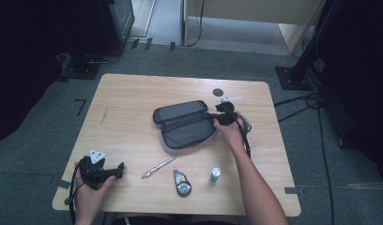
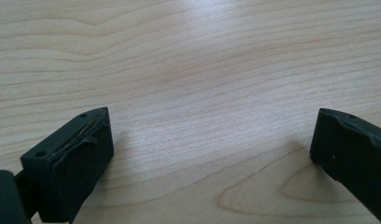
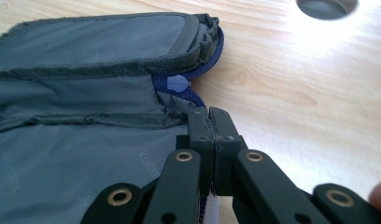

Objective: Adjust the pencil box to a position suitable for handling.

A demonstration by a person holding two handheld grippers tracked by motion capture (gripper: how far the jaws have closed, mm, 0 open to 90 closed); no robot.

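The grey pencil case (image 1: 186,124) lies open near the middle of the wooden table (image 1: 133,93), with its flap folded back. It is made of cloth, so it is soft and floppy and looks light. It will bend and sag if you lift it by one corner, and it may slide on the smooth wood when you tug it. It will not break. The right gripper (image 3: 210,122) is at the right end of the case, and its jaws are squeezed tight together on the edge there, right where the blue zipper (image 3: 198,95) runs down the corner. That is a good spot to hold, because the seam is thicker and stronger than the thin cloth. I cannot tell if it has the little zipper tab or just the edge beside it. To pull a zipper along, the other end of the case may need holding down too, or the whole case will just follow the pull. The left gripper (image 1: 105,172) is well apart from the case, near the front left corner of the table, with its jaws wide apart and nothing between them. A pen (image 1: 159,167), a small flashlight (image 1: 182,183) and a small tube (image 1: 215,175) lie near the front edge.
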